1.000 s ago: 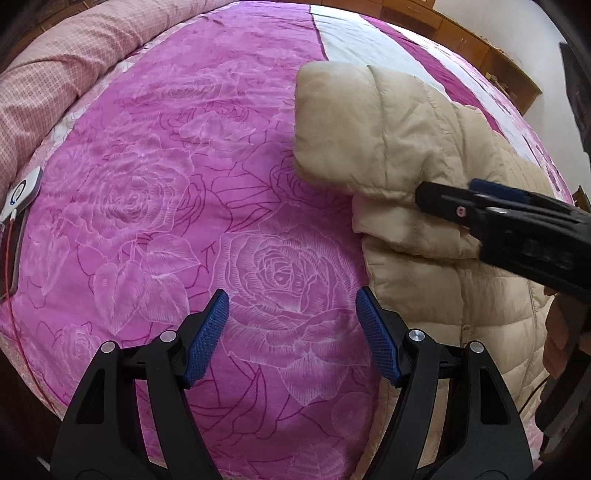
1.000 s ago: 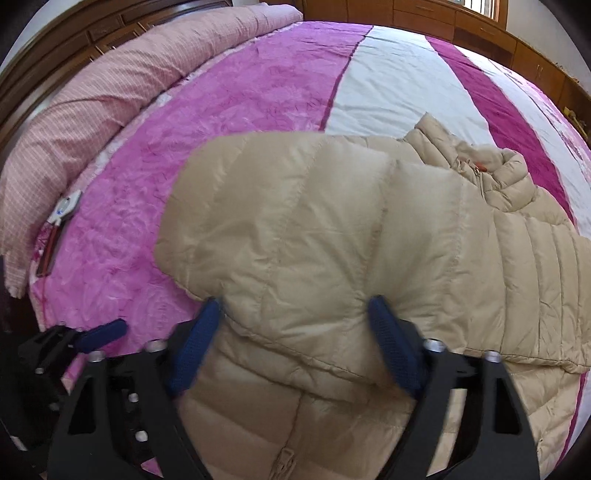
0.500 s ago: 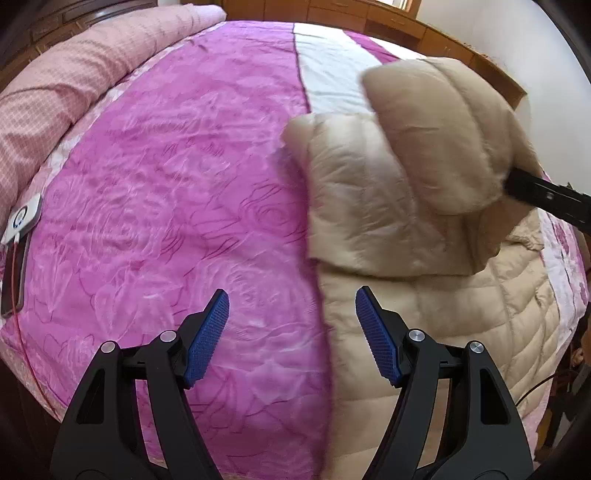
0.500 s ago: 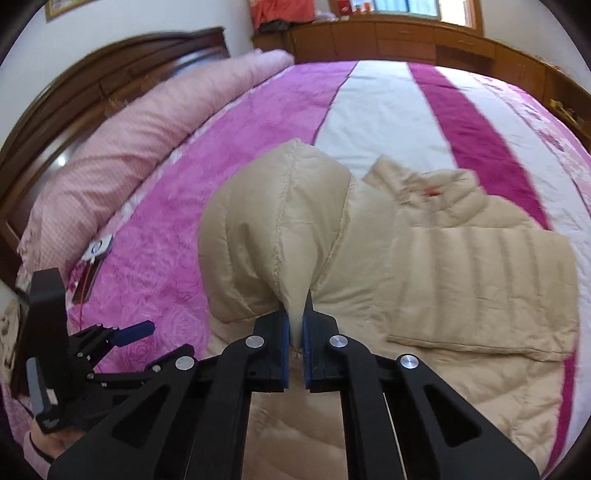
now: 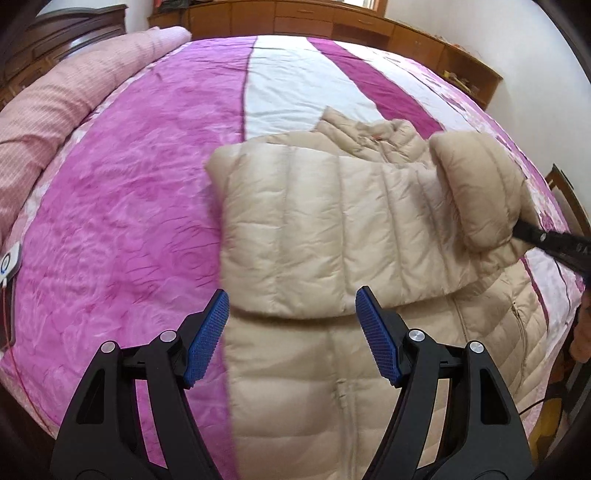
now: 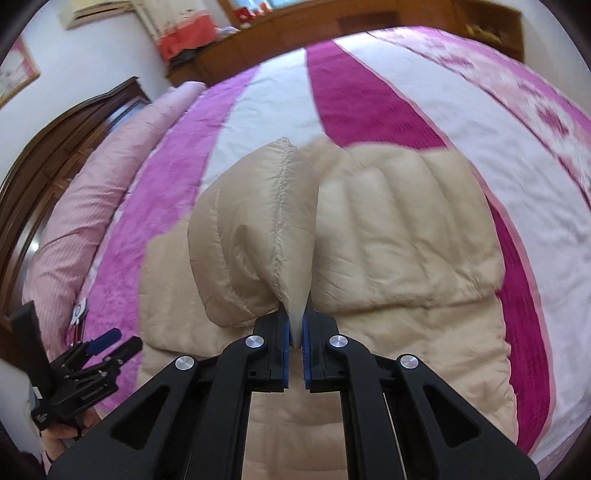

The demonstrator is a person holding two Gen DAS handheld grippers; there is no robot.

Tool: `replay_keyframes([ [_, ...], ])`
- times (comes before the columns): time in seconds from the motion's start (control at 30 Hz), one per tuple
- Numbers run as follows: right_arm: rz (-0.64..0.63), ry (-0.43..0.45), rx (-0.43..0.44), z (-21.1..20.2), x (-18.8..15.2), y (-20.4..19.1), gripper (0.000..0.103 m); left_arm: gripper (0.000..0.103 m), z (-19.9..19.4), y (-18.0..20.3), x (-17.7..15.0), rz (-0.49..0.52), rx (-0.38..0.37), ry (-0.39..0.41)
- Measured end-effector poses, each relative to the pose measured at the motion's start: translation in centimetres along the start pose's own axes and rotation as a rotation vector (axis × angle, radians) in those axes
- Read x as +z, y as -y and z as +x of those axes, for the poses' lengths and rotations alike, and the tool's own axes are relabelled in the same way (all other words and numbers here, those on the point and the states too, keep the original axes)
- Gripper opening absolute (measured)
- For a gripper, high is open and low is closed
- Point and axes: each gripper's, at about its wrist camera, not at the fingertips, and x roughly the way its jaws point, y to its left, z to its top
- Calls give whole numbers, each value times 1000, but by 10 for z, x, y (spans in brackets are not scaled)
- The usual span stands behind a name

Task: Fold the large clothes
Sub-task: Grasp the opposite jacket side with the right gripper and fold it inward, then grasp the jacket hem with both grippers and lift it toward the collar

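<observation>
A beige quilted down jacket (image 5: 314,236) lies front up on the pink bed, one sleeve folded across its chest. My right gripper (image 6: 295,328) is shut on the end of that sleeve (image 6: 255,236) and holds it lifted over the jacket's right side; the sleeve (image 5: 480,184) and this gripper (image 5: 532,234) also show at the right of the left wrist view. My left gripper (image 5: 291,334) is open and empty, above the jacket's left edge near the zip. It shows at the lower left of the right wrist view (image 6: 103,343).
The bed cover (image 5: 122,206) is magenta with a white stripe (image 5: 288,85). A rolled pink quilt (image 5: 62,99) lies along the left side. A small white device with a cord (image 5: 9,258) sits at the bed's left edge. Wooden cabinets (image 5: 369,26) stand behind.
My right gripper closed on the sleeve and carried it up and across to the jacket's right side. My left gripper stayed open and moved right, over the jacket.
</observation>
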Motion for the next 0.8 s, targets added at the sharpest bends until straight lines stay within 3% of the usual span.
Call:
replay_keyframes([
  [0.17,51,-48,-16,13,-10,20,14,71,15,18,4,6,-12,-19],
  [0.3,41,-28,-31,2,-11,28,32,71,20,28,4,12,-16,-29],
  [0.47,13,10,-81,-24,-12,31,40,71,23,32,7,22,-11,-33],
  [0.63,-35,37,-27,-42,-12,7,60,71,24,32,6,23,0,-32],
  [0.8,-134,0,-18,-15,-13,-31,65,71,24,31,4,22,7,-35],
])
